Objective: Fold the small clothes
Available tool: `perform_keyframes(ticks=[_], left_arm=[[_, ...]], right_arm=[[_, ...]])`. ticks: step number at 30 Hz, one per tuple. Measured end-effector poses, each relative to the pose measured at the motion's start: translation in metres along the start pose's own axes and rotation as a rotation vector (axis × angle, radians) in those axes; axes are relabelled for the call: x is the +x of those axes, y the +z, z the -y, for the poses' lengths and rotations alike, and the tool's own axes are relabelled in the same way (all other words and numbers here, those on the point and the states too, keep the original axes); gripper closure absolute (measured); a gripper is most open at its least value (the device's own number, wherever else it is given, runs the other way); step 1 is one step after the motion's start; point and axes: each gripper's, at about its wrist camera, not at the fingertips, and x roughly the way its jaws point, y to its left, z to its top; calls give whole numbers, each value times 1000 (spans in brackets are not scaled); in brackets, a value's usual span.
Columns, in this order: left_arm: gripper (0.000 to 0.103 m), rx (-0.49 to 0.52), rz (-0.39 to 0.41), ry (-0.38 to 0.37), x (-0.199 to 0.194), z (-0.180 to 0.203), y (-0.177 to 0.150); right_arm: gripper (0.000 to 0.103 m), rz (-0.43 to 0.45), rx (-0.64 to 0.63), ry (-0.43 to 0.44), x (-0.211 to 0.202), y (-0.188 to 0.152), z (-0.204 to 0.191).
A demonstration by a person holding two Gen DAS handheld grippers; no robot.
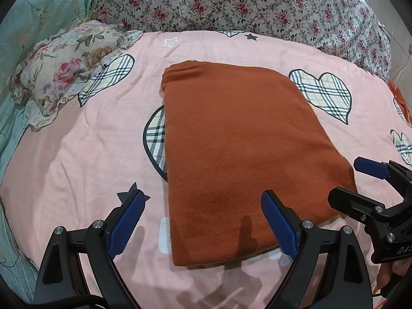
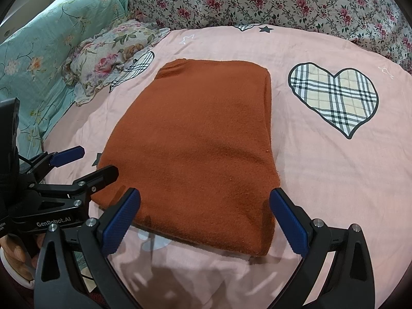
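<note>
A rust-orange knitted garment (image 1: pixel 231 149) lies folded into a long rectangle on the pink bedsheet (image 1: pixel 77 167), its collar at the far end. My left gripper (image 1: pixel 203 221) hovers open over its near left corner, nothing between the blue pads. In the right wrist view the same garment (image 2: pixel 195 141) lies flat, and my right gripper (image 2: pixel 203 221) hangs open above its near edge, empty. Each gripper shows in the other's view: the right gripper (image 1: pixel 360 182) at the garment's near right corner, the left gripper (image 2: pixel 85 164) at its near left edge, both with fingers apart.
A flowered pillow (image 1: pixel 64 69) lies at the far left on the sheet. A heaped floral quilt (image 1: pixel 231 2) runs along the back, and a teal floral blanket (image 2: pixel 33 59) lies to the left. The sheet carries plaid hearts (image 2: pixel 334 97). A hand (image 2: pixel 15 255) holds the left gripper.
</note>
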Motion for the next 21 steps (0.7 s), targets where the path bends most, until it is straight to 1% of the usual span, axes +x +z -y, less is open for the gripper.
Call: perform_keyframes(ticks=[16,21], left_arm=[[11,4,-3,-3,5,0,4],[11,13,-2,2,8,1,8]], right_arm=[[3,3,-1,-1,0,2,1],[3,9,-2,-2,1,9,5]])
